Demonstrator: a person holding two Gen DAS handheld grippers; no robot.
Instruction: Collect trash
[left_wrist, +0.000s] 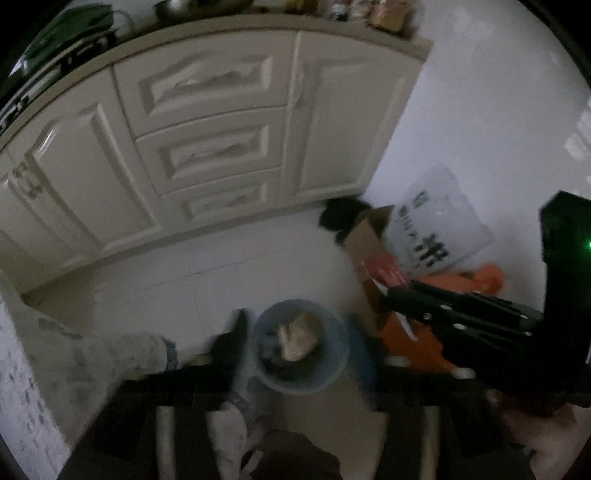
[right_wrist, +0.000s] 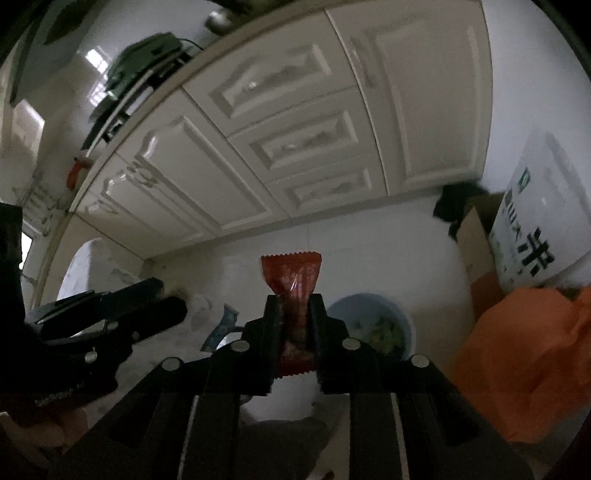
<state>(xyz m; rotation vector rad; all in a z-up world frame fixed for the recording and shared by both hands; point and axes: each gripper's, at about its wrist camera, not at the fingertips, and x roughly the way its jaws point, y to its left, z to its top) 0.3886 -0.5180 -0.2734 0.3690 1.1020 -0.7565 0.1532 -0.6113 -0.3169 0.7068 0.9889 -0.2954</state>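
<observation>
A round blue bin stands on the white floor with crumpled pale trash inside. My left gripper hangs open over it, and the bin shows between its fingers. In the right wrist view the bin lies just right of my right gripper, which is shut on a red snack wrapper that sticks out past the pads. A small blue-grey scrap sits just beyond the left gripper's tips; I cannot tell if it is in the air. The right gripper and its wrapper show at the right.
Cream cabinets with drawers run along the back, with a stove on the counter. Right of the bin stand a cardboard box, a white printed sack and an orange bag. A patterned sleeve is at left.
</observation>
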